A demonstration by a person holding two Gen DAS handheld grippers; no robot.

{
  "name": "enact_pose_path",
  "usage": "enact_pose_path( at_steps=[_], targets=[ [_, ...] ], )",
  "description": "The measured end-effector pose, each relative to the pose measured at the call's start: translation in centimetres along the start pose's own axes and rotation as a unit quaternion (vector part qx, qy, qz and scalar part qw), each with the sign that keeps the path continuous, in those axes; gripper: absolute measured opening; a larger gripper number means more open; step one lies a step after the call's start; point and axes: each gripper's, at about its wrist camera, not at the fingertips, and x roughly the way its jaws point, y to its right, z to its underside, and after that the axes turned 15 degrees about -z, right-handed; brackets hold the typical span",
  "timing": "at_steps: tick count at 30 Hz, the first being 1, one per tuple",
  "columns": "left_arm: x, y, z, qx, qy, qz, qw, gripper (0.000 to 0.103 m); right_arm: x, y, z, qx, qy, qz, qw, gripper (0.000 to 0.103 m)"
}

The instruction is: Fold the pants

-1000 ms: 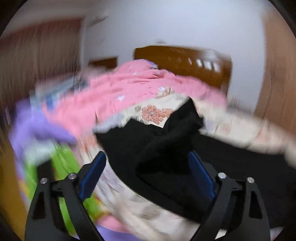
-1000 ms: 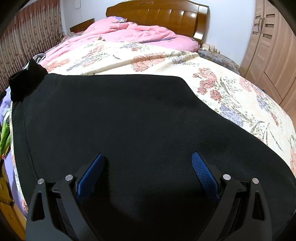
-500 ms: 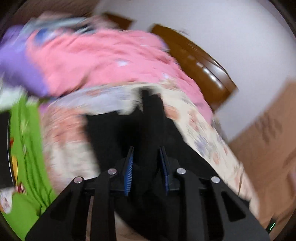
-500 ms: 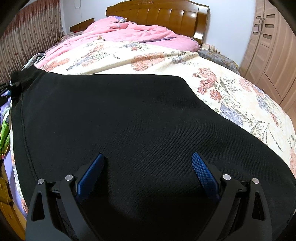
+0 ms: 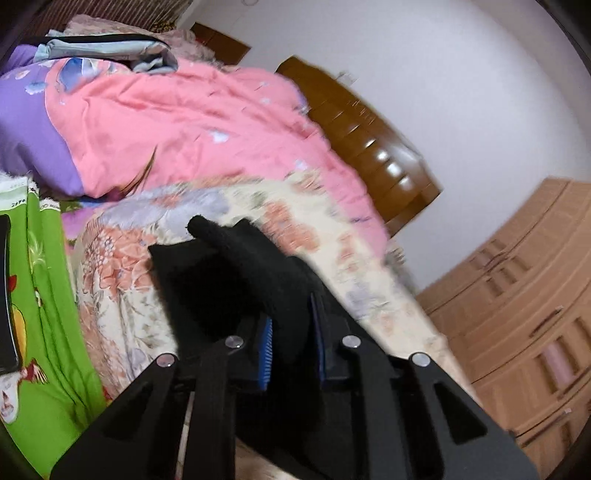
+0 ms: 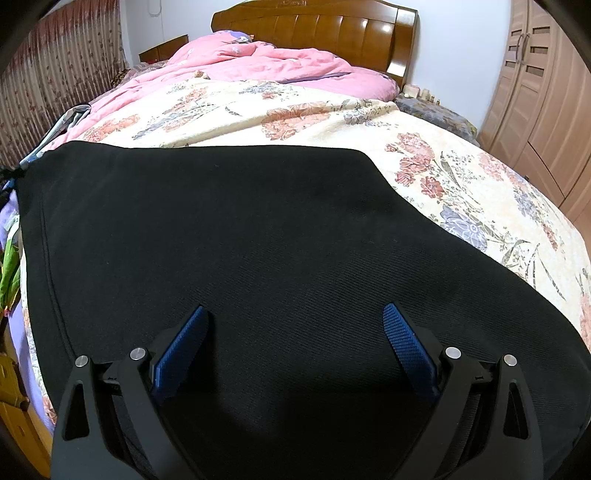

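Observation:
The black pants (image 6: 240, 229) lie spread flat across the floral bedspread (image 6: 461, 177) in the right wrist view. My right gripper (image 6: 295, 321) is open and hovers low over the near part of the pants, holding nothing. In the left wrist view my left gripper (image 5: 291, 332) is shut on a bunched fold of the black pants (image 5: 236, 273), which sticks up between the blue pads (image 5: 266, 347). The left camera is tilted, so the bed runs diagonally.
A pink quilt (image 5: 177, 122) and purple pillow (image 5: 26, 122) lie at the head of the bed by the wooden headboard (image 6: 314, 33). Green patterned cloth (image 5: 44, 295) hangs at the left bed edge. A wooden wardrobe (image 6: 543, 92) stands at the right.
My left gripper went from open around the bunched pants edge to shut on it, then rotated and pulled the corner outward. The raised left corner now lies flatter. My right gripper has not moved.

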Motion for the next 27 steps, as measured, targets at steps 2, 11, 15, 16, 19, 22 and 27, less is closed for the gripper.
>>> enact_pose_path(
  at_steps=[2, 11, 15, 16, 19, 22, 27],
  targets=[
    [0.5, -0.7, 0.1, 0.007, -0.016, -0.046, 0.9988, 0.018, 0.0, 0.0, 0.0, 0.000, 0.000, -0.001, 1.000, 0.092],
    [0.8, -1.4, 1.3, 0.045, 0.002, -0.119, 0.9919, 0.090, -0.5, -1.3, -0.1, -0.021, 0.006, 0.019, 1.000, 0.092],
    [-5.1, 1.9, 3.4, 0.101, 0.088, -0.133, 0.9821, 0.092, -2.3, -7.9, -0.5, -0.117, 0.030, -0.091, 0.989, 0.088],
    [-6.0, 2.5, 4.1, 0.110, 0.091, -0.121, 0.9823, 0.093, -2.4, -9.7, -0.6, -0.144, 0.032, -0.108, 0.983, 0.086],
    [-5.9, 4.3, 6.1, 0.146, 0.048, -0.058, 0.9864, 0.095, -1.2, -17.5, -0.9, -0.253, 0.007, -0.201, 0.947, 0.066],
    [-3.2, 5.7, 7.6, 0.193, 0.001, -0.068, 0.9789, 0.095, 1.1, -22.2, -1.1, -0.302, -0.028, -0.234, 0.924, 0.053],
    [-0.1, 5.1, 8.2, 0.184, -0.045, -0.065, 0.9797, 0.095, 5.2, -25.7, -1.9, -0.317, -0.065, -0.254, 0.911, 0.041]
  ],
)
